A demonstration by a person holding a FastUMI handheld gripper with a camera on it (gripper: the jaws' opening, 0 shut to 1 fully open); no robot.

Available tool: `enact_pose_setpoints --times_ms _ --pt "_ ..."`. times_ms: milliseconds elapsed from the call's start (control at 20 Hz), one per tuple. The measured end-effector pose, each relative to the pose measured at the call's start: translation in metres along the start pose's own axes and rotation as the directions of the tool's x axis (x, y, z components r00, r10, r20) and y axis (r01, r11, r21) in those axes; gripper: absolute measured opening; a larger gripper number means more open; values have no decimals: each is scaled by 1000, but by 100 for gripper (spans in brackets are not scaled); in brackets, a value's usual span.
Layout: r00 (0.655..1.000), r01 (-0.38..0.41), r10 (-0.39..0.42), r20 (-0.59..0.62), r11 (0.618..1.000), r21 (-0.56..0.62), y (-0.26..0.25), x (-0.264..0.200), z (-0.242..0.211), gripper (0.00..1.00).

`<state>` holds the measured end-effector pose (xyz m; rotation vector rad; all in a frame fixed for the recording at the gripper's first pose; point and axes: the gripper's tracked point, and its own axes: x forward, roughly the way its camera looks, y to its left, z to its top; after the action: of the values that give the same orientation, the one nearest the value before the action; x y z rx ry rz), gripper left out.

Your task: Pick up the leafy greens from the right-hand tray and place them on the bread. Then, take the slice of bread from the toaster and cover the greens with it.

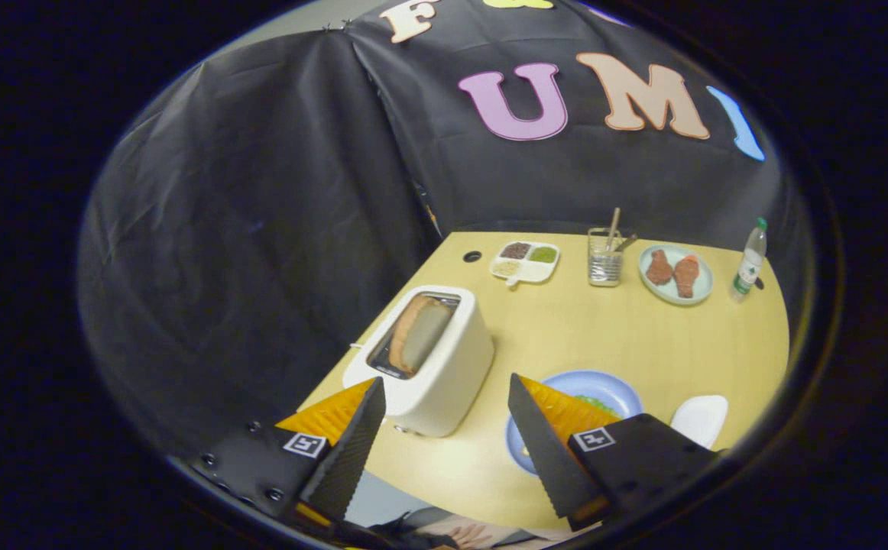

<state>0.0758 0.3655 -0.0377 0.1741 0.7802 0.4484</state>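
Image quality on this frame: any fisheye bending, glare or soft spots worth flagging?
Gripper view: strong fisheye bend curves the table edge; the toaster is sharp, with its bread slice clear; lighting even, mild sheen ahead of the open gripper; far bottle small, slightly soft.

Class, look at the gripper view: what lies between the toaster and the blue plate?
Bare table. The gripper view shows nothing standing between the toaster and the blue plate; the gripper hangs open, fingers empty.

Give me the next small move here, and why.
Probably swing toward the toaster and come down over its slot. The gripper is open with nothing in its jaws, green leaves already lie on the blue plate, and the bread slice stands in the toaster, just beyond the left finger.
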Motion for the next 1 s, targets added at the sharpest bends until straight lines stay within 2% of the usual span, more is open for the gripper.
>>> enact_pose_setpoints --times_ms 100,300,600,700,800,1000 --pt "999 -39 38 22 998 45 14 14 9 100" --pt "995 -100 101 -8 988 115 35 56 0 100" --pt "995 -62 74 -72 987 146 28 113 -18 98" --pt "997 -45 53 -50 988 149 21 121 -12 92" --pt "999 -29 33 -27 987 155 16 128 -5 76" --pt "998 -44 53 -45 984 174 19 133 -10 42"
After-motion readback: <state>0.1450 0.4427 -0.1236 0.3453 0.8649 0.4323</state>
